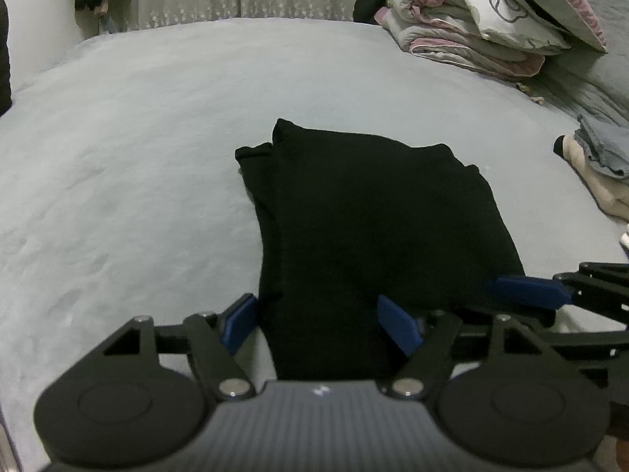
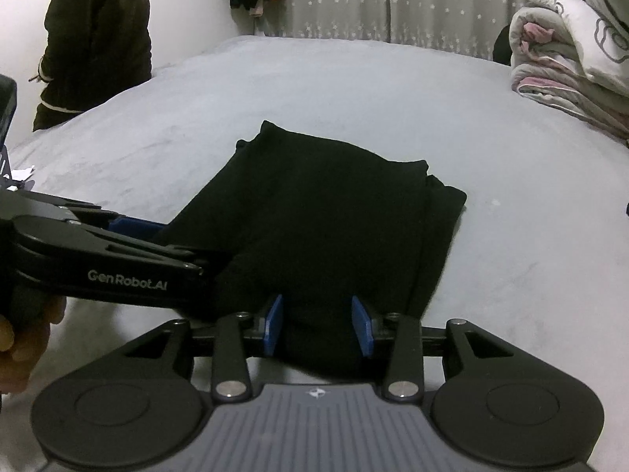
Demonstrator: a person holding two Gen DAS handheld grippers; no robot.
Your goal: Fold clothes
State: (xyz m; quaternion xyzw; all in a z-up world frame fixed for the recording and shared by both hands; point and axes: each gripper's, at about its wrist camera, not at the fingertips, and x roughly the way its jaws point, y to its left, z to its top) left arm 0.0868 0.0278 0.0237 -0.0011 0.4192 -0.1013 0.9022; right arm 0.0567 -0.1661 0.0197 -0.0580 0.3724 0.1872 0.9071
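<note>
A black garment (image 1: 373, 216) lies folded in a long strip on the grey bed (image 1: 137, 137), its near end under both grippers. My left gripper (image 1: 318, 324) stands wide open; its blue pads (image 1: 240, 322) straddle the near left part of the cloth without pressing on it. In the right wrist view the same garment (image 2: 326, 212) bulges up between the blue pads (image 2: 275, 322) of my right gripper (image 2: 318, 324), which is open narrower around the near end. The left gripper (image 2: 133, 230) reaches in from the left there, a hand behind it.
A folded quilt (image 1: 483, 19) is stacked at the bed's far right. A small pile of light clothes (image 1: 601, 157) lies at the right edge. A person in a dark jacket (image 2: 94, 39) stands beyond the bed's left side. Curtains (image 2: 373, 0) hang behind.
</note>
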